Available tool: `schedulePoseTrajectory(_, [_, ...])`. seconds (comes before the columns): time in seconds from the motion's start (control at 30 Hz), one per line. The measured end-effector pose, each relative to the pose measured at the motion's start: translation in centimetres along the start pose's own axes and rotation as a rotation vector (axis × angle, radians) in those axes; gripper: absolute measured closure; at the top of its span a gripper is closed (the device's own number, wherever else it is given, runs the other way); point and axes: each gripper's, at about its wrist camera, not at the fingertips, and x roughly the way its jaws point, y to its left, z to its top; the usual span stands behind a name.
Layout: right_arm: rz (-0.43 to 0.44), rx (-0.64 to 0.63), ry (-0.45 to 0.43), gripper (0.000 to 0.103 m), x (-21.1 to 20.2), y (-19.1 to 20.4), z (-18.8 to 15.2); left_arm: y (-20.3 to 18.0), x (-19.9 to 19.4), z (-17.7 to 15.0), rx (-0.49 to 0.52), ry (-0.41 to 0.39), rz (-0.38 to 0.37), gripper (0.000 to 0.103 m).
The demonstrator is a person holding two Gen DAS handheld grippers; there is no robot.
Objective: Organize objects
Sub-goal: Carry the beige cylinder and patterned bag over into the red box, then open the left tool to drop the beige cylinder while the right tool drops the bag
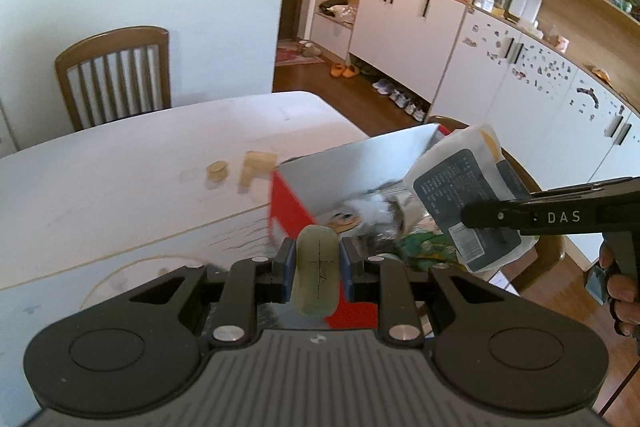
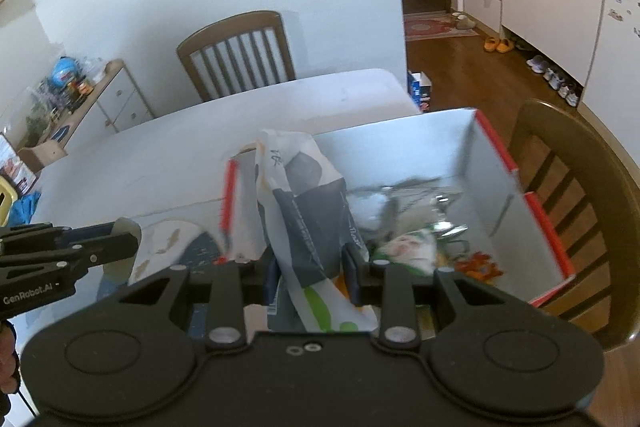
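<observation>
Pale disc [image 1: 315, 269] between left tool [image 1: 314, 267] pads

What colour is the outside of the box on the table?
Red outside, grey-white inside: the box shows it best in the left wrist view.

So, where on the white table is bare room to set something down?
The white table is bare between the wooden slat-back chair and two small yellowish pieces. The red-edged cardboard box is crowded.

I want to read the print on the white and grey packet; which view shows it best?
The left wrist view: the white and grey plastic packet shows its flat printed panel, with only its lower edge clamped. In the right wrist view the packet is crumpled, seen edge-on, partly hidden by the fingers.
</observation>
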Motion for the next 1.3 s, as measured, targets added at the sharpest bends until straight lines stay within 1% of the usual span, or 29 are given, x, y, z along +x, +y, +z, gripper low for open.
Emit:
schedulePoseTrajectory(0.23, [-0.018,0.021,-0.008,0.072,-0.3,-4.6,0.5,-3.7,2.7,1.5,0.031,0.014,-0.014,0.081])
schedulePoseTrajectory(0.4, [-0.029,0.027,-0.005,0.072,-0.1,-6.9,0.8,-5.8,4.7,2.2,0.055,0.028,-0.026,0.081])
schedulePoseTrajectory(0.53, [-0.039,0.021,0.011,0.072,0.9,-8.3,1.0,-7.2,6.8,2.4,0.064,0.056,-0.036,0.081])
schedulePoseTrajectory(0.7, [-0.049,0.002,0.045,0.072,2.9,-8.8,1.0,-8.5,9.3,2.0,0.086,0.098,-0.026,0.081])
schedulePoseTrajectory(0.87, [-0.067,-0.029,0.060,0.072,4.9,-8.7,1.3,-8.7,11.6,1.5,0.083,0.142,-0.008,0.081])
schedulePoseTrajectory(1.07, [-0.066,-0.041,0.104,0.072,7.4,-9.1,1.9,-9.1,13.5,1.1,0.102,0.171,0.011,0.081])
schedulePoseTrajectory(1.3, [-0.053,-0.040,0.125,0.068,8.5,-9.4,1.7,-8.6,14.9,0.5,0.071,0.217,0.012,0.081])
